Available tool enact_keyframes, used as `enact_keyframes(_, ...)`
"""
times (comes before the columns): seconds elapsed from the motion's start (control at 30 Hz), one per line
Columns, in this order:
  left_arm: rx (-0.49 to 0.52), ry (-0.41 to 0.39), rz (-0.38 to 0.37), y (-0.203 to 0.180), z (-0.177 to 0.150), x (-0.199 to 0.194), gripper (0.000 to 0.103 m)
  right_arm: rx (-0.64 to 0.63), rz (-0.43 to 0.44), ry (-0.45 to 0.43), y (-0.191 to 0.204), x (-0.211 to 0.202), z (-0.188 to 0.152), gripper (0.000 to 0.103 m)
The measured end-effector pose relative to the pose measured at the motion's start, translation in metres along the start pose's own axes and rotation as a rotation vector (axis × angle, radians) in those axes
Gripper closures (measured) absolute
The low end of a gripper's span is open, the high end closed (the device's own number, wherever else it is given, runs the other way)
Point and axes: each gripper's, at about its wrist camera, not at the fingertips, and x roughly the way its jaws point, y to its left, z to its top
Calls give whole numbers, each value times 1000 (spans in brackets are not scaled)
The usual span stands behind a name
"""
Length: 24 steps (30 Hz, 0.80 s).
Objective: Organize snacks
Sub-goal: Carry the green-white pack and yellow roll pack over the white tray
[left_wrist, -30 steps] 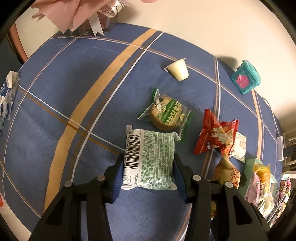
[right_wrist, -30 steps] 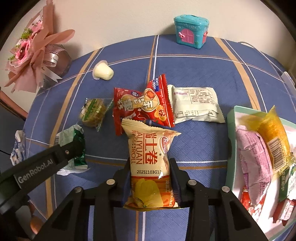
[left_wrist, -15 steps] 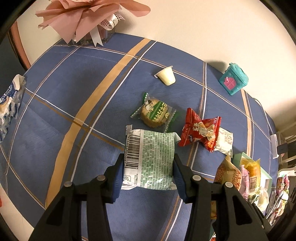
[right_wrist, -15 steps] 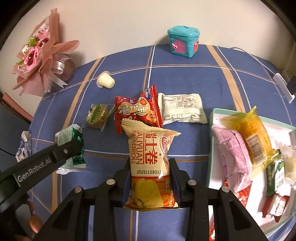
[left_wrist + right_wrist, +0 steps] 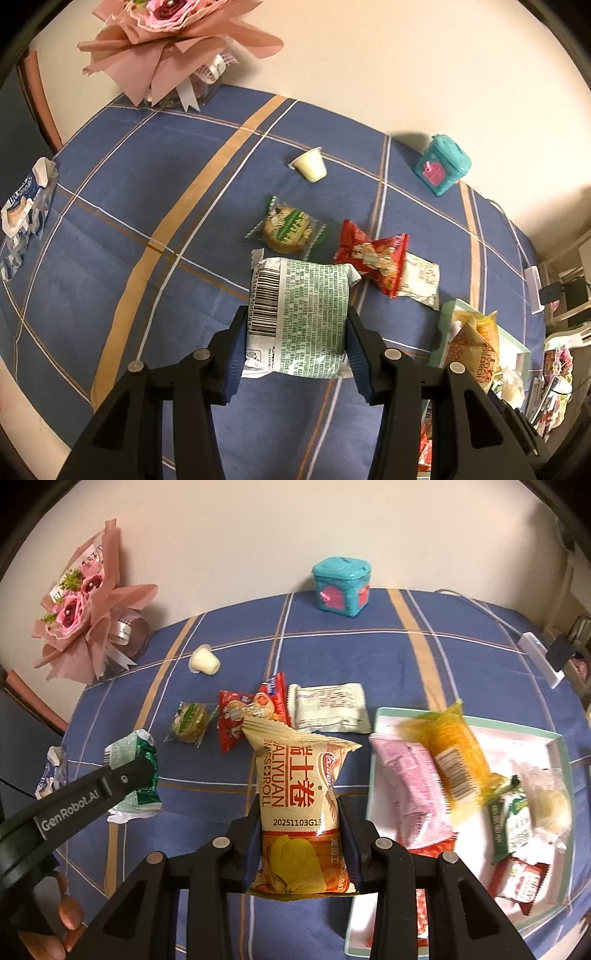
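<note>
My left gripper (image 5: 295,332) is shut on a green-and-white snack packet (image 5: 299,314), held above the blue plaid tablecloth; it also shows in the right wrist view (image 5: 133,771). My right gripper (image 5: 299,823) is shut on a yellow-and-red egg roll bag (image 5: 299,805), held above the table just left of the white tray (image 5: 554,746). The tray holds a pink packet (image 5: 410,790), a yellow packet (image 5: 454,753) and several small snacks. On the cloth lie a green cookie packet (image 5: 288,230), a red packet (image 5: 373,258), a white packet (image 5: 328,709) and a jelly cup (image 5: 310,168).
A pink flower bouquet (image 5: 85,605) stands at the back left by the wall. A teal toy house box (image 5: 341,585) sits at the back. A blue-and-white wrapper (image 5: 26,206) lies at the left table edge. A white power strip (image 5: 539,657) lies far right.
Both grippers have risen and pulled back with their packets; more of the table and tray shows. The right gripper has shifted toward the tray.
</note>
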Motion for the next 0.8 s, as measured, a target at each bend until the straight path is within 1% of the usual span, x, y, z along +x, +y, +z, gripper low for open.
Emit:
enact_keyframes(0.17, 25, -19, -16, -19, -7, -9, 52, 23, -9, -5, -16, -12, -1, 64)
enact_keyframes(0.43, 100, -42, -54, -59, -20, -22, 52, 72, -58, -32, -53, -36, -2, 64)
enact_keyframes(0.57, 138, -47, -63, -80, -28, -24, 52, 115, -70, -33, -79, -44, -1, 64)
enact_keyframes(0.8, 209, -39, -92, -116, -43, -25, 52, 207, -121, -28, -128, -56, -2, 64)
